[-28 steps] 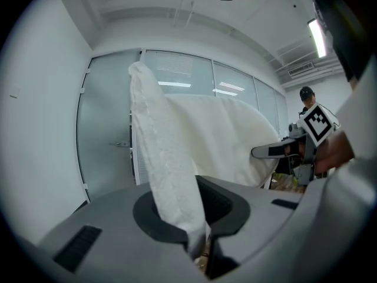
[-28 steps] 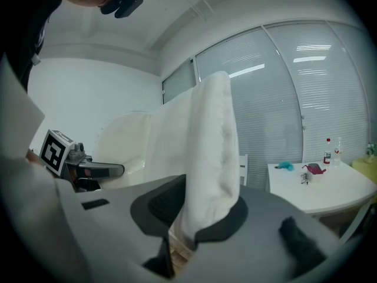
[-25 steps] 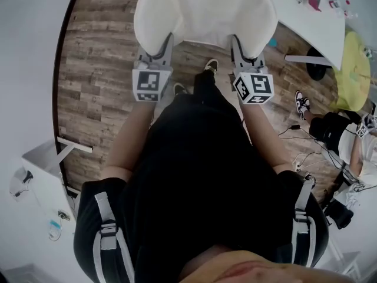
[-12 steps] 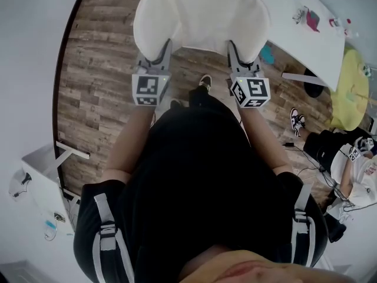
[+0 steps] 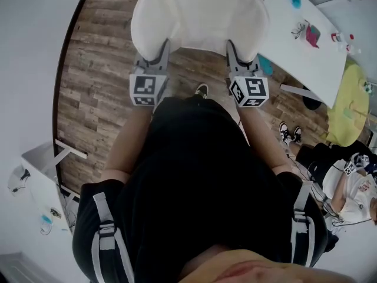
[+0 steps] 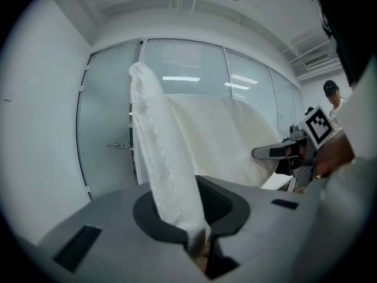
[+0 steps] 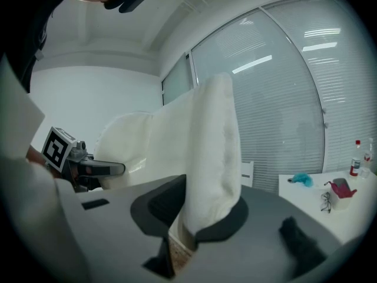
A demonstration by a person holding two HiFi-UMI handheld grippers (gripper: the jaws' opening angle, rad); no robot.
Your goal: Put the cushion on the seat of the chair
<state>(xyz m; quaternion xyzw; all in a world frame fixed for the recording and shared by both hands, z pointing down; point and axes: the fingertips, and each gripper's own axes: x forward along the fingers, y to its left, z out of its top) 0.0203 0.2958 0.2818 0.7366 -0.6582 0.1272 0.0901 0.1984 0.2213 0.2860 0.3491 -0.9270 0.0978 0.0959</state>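
A large white cushion (image 5: 197, 13) hangs in the air over the wood floor, carried in front of the person. My left gripper (image 5: 160, 50) is shut on its near left edge, and my right gripper (image 5: 234, 49) is shut on its near right edge. In the left gripper view the cushion (image 6: 171, 158) rises from between the jaws, with the other gripper visible at the right. In the right gripper view the cushion (image 7: 212, 152) stands pinched between the jaws. No chair seat shows in any view.
A white table (image 5: 306, 34) with small coloured items stands at the upper right, by a yellow round seat (image 5: 347, 96). Another person (image 5: 353, 187) sits at the right edge. A white wall (image 5: 29, 69) runs along the left, with a white stand (image 5: 44, 158) at the lower left.
Both grippers have carried the cushion forward across the floor. The white table has come nearer on the right, and the person's feet have stepped along.
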